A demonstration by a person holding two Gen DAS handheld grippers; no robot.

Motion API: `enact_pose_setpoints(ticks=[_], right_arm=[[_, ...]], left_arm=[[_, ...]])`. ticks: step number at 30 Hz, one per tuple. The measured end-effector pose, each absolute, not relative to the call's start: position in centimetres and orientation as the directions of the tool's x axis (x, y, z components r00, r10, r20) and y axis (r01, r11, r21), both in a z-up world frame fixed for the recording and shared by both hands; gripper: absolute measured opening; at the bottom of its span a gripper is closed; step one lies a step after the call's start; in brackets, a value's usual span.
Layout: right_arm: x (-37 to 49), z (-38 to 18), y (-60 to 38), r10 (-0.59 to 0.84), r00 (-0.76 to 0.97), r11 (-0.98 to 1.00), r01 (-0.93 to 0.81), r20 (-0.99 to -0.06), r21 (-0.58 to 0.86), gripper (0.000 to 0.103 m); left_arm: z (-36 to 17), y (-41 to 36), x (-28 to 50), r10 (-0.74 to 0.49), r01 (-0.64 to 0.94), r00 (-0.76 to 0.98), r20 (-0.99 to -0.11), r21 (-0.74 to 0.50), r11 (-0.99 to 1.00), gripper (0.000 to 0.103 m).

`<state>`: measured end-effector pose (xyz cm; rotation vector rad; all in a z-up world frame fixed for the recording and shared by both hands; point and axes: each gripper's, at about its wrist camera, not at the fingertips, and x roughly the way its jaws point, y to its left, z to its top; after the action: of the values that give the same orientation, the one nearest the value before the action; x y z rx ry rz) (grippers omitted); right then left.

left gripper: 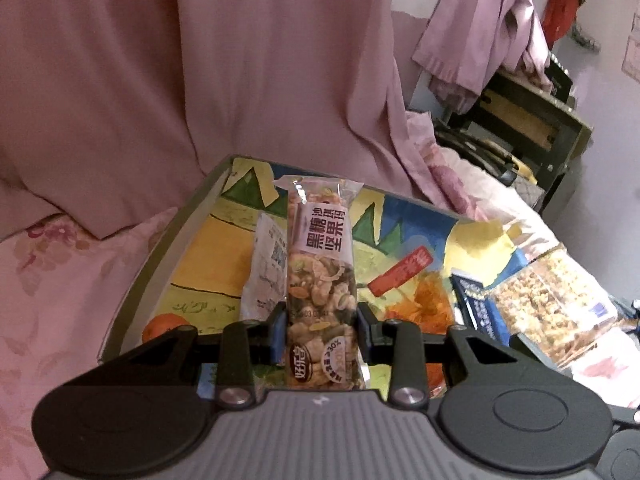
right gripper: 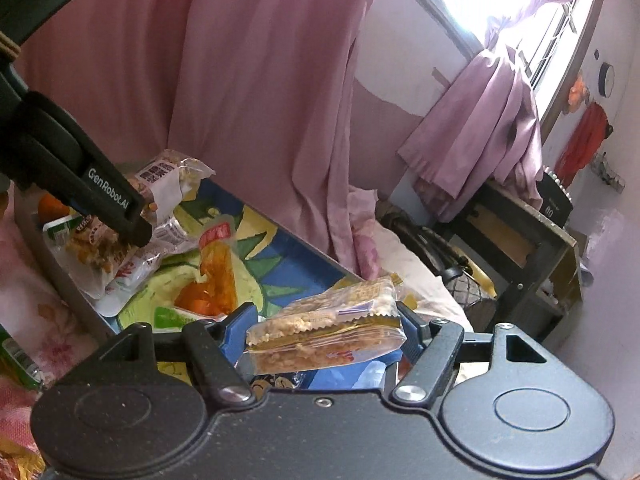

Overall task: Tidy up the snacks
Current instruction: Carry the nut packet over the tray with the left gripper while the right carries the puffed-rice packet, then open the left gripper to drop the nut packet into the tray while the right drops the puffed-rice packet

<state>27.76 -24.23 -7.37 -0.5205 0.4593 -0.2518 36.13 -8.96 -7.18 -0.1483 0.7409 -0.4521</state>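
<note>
My left gripper (left gripper: 319,316) is shut on a clear-wrapped nut bar (left gripper: 320,264) with a purple label, held upright over a colourful tray (left gripper: 136,280). It also shows in the right wrist view (right gripper: 140,216), still holding the nut bar (right gripper: 168,178) above other packets. My right gripper (right gripper: 324,328) is shut on a clear packet of crispy grain bars (right gripper: 324,328), held over the tray's near right end (right gripper: 288,236); the same packet appears in the left wrist view (left gripper: 548,304). An orange snack pouch (right gripper: 216,276) and a white packet (left gripper: 264,272) lie in the tray.
Pink fabric (left gripper: 200,60) hangs behind the tray. Floral bedding (left gripper: 52,280) lies left of it. A dark stand with a wooden shelf (right gripper: 516,236) and a purple curtain (right gripper: 480,120) are at the right. A dark blue packet (left gripper: 480,300) lies in the tray.
</note>
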Motion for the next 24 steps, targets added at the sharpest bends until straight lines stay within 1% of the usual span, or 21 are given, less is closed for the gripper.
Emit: enact_pose_setpoints(ticks=[5,9,14,16,17,22,24], right_arm=[[28.2,-7.9,-24.6,-0.349,0.854,0.850,0.115,-0.386,-0.514,0.074],[28.4,-8.4,-25.1,-0.349,0.833,0.870,0.119,-0.428,-0.478,0.074],[28.4,-8.9,-25.1,-0.350,0.817,0.877,0.114,-0.458,-0.468,0.075],[28.3,-8.9,-25.1,-0.350,0.811,0.883,0.119,-0.468,-0.454,0.078],[28.2,-8.8,-25.2,-0.353,0.811,0.884,0.125,-0.467,-0.451,0.082],[27.4,-7.7,-25.0,-0.358,0.827,0.882,0.148,-0.433,-0.448,0.087],[26.6,-6.8,-25.1,-0.359,0.836,0.887,0.167,-0.414,-0.431,0.092]], left_arm=[[-7.8,-9.7,36.3,-0.422,0.343,0.632,-0.650,-0.253,0.905,0.038],[-7.7,-9.9,36.2,-0.412,0.349,0.629,-0.660,-0.234,0.908,0.038],[-7.4,-10.2,36.0,-0.398,0.344,0.624,-0.672,-0.221,0.913,0.039],[-7.1,-10.1,35.8,-0.400,0.344,0.626,-0.669,-0.222,0.912,0.045],[-6.8,-10.1,35.7,-0.402,0.348,0.628,-0.666,-0.222,0.911,0.048],[-5.3,-10.2,34.8,-0.404,0.349,0.652,-0.641,-0.220,0.911,0.057],[-4.6,-10.1,34.3,-0.408,0.350,0.663,-0.628,-0.222,0.910,0.063]])
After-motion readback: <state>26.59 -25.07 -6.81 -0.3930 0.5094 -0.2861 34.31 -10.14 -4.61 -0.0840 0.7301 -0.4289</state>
